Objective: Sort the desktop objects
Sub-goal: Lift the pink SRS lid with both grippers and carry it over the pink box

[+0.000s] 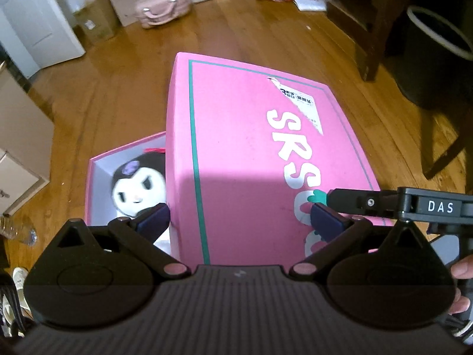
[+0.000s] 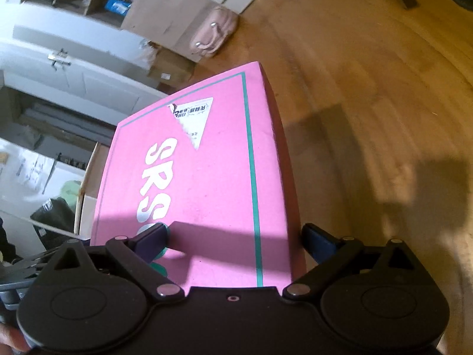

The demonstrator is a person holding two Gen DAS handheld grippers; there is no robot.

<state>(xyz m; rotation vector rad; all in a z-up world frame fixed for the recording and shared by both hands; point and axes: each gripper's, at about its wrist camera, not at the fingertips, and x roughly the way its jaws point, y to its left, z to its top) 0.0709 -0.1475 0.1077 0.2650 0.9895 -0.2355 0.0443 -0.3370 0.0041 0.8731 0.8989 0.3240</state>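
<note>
The pink lid (image 1: 242, 159) is hanging tilted over the wooden floor (image 1: 118, 88), partly covering the open pink box (image 1: 97, 174) where a plush doll (image 1: 137, 189) is lying. The left gripper (image 1: 241, 217) and right gripper (image 2: 235, 241) are each standing wide, straddling the lid's near edge; whether their pads are pressing it I cannot tell. A pink bag (image 1: 161, 10) is sitting near the far wall.
</note>
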